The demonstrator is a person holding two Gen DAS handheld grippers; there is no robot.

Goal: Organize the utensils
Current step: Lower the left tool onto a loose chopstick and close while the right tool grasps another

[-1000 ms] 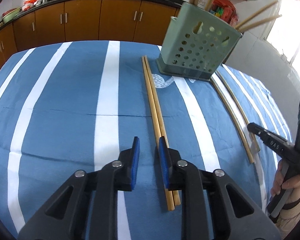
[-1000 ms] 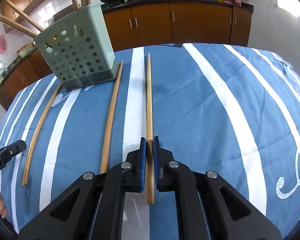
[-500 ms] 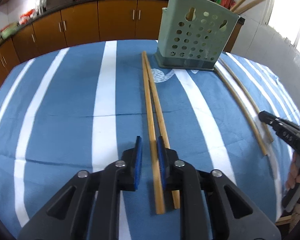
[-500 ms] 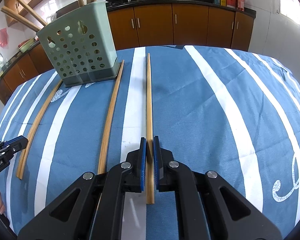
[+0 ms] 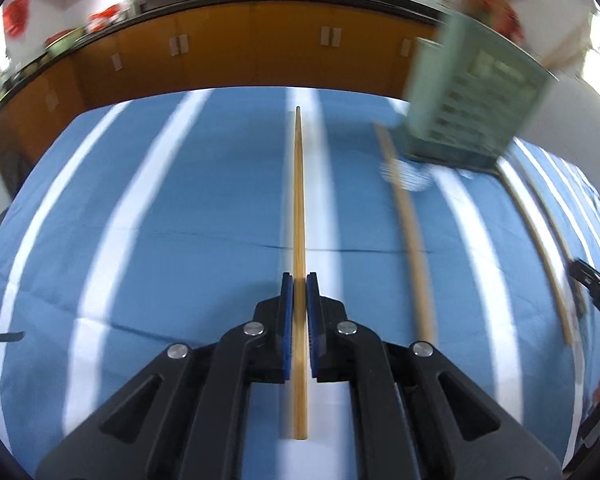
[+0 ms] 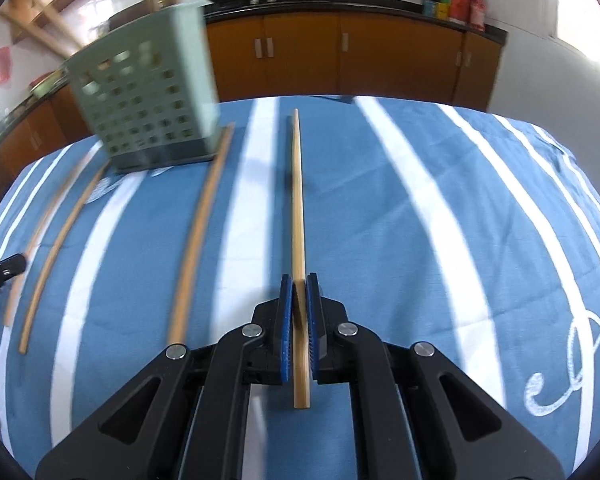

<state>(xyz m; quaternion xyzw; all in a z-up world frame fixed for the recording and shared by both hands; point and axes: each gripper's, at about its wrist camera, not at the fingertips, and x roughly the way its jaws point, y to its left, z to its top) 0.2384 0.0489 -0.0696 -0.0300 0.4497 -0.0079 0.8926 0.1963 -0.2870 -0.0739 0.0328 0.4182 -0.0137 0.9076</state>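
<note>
A table under a blue cloth with white stripes (image 5: 148,240) fills both views, with brown kitchen cabinets (image 6: 300,60) behind it. Toward the back of the cloth stands the green perforated holder (image 5: 472,96), with several chopsticks already sticking out of its top; it is blurred in both views.

Four chopsticks concern this moment, and two of them are gripped. A second ago the left gripper (image 5: 299,284) stood with its jaws apart over a pair lying side by side; its jaws have just been closing, and they are now clenched on one chopstick (image 5: 299,200), which runs straight out ahead between the blue pads. Its former partner (image 5: 408,216) now lies alone on the cloth, off to the right of the gripper and reaching toward the holder's base. The right gripper (image 6: 299,286) is clamped on its own chopstick (image 6: 297,208), as it was a second ago, and that stick now looks tilted clear of the cloth at its far end. More loose chopsticks lie between the two grippers, the nearest one (image 6: 198,232) beside the holder's right corner in the right wrist view.

So both hands are now loaded. The pick-up step looks finished, and the next job, as I judge it, is carrying each stick to the holder and dropping it in upright. The loose ones remain for later trips.
</note>
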